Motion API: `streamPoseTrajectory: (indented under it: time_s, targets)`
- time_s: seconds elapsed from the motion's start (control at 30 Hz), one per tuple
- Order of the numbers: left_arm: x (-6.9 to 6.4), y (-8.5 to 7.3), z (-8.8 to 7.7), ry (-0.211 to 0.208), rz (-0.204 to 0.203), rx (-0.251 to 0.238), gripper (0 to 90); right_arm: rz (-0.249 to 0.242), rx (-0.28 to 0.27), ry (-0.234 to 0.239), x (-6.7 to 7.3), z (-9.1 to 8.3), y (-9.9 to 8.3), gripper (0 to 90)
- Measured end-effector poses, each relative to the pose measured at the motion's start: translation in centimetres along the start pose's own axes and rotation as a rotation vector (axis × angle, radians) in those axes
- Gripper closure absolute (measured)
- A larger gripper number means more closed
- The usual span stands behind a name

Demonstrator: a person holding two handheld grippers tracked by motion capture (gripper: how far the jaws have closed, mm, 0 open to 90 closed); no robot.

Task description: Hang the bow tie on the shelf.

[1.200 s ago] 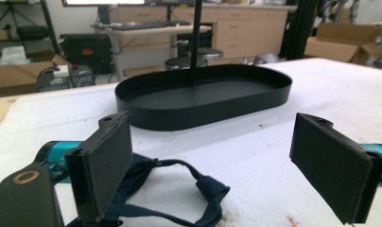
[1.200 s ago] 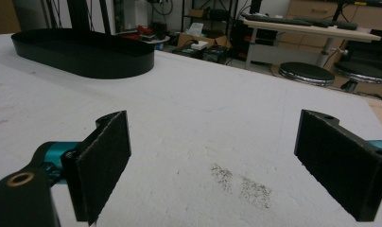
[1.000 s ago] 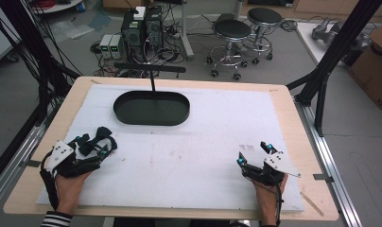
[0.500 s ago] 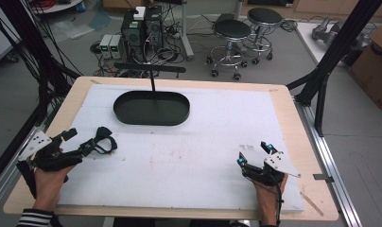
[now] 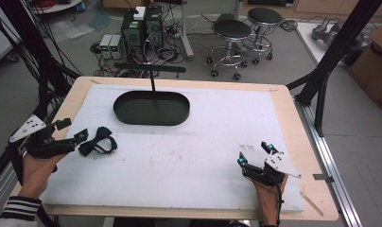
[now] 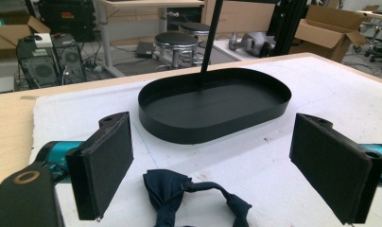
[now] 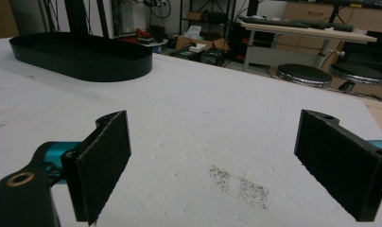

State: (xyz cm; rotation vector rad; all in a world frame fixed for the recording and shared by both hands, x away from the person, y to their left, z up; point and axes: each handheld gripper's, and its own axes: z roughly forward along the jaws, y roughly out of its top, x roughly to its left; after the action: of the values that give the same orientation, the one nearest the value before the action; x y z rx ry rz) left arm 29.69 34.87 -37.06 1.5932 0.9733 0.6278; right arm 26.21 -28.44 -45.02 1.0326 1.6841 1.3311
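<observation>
Bow tie [image 5: 98, 141], dark, lies on the white mat [image 5: 217, 142] at the left, near side of the black tray [image 5: 151, 108]. From above, the left gripper [image 5: 72, 132] sits just left of it, jaws apart; the right gripper [image 5: 255, 153] rests at the near right, jaws apart. The left gripper view puts the bow tie [image 6: 191, 196] between wide jaws, untouched, tray [image 6: 215, 106] beyond. The right gripper view shows spread jaws over bare mat [image 7: 203, 137], tray [image 7: 80, 55] far left.

Bow tie [image 6: 189, 198] was dark navy. Oval tray [image 5: 151, 108] was black. Surface [image 5: 283, 94] was pale wood under a white pad [image 5: 217, 137] with dark specks. Each tool had black jaws and teal fittings. Sleeve cuff [image 5: 19, 209] was black-and-white striped.
</observation>
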Motion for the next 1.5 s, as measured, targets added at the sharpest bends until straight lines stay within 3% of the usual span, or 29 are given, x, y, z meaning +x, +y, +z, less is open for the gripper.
streamPoseTrajectory:
  time_s: [0.23,0.3,0.53,0.7,0.97,1.03,1.1,1.13,1.3,1.5]
  targets:
    - [0.7,1.4,0.8,0.008,0.062,0.117,15.4,0.001,-0.001,-0.001,0.0,0.0,0.0,10.5]
    - [0.8,1.6,1.0,0.004,0.075,0.133,20.8,0.001,-0.002,0.0,0.0,0.0,0.0,10.5]
    - [1.4,1.7,2.3,-0.031,0.058,0.248,19.7,0.002,-0.004,-0.001,0.0,0.0,0.0,10.5]
    - [1.9,2.0,3.1,-0.016,0.045,0.309,21.1,0.0,-0.001,-0.002,0.1,0.0,0.0,10.5]
    - [2.4,1.6,5.3,-0.052,0.069,0.453,25.9,0.001,-0.003,0.0,0.0,0.0,0.0,10.5]
    - [2.4,1.2,5.8,-0.057,0.091,0.491,26.2,0.002,-0.004,0.0,0.0,0.0,0.0,10.5]
    - [2.2,0.8,6.3,-0.033,0.139,0.542,26.2,-0.003,-0.007,-0.002,0.0,0.0,0.0,10.5]
    - [2.2,0.7,6.4,-0.022,0.145,0.555,26.1,-0.002,-0.007,0.0,0.0,-0.1,0.0,10.5]
    - [2.9,0.5,6.9,-0.007,0.082,0.575,26.9,0.001,-0.005,0.001,0.0,-0.1,0.0,10.5]
    - [3.6,0.0,7.3,0.016,0.073,0.637,29.6,0.003,-0.007,0.0,0.0,-0.1,0.0,10.5]
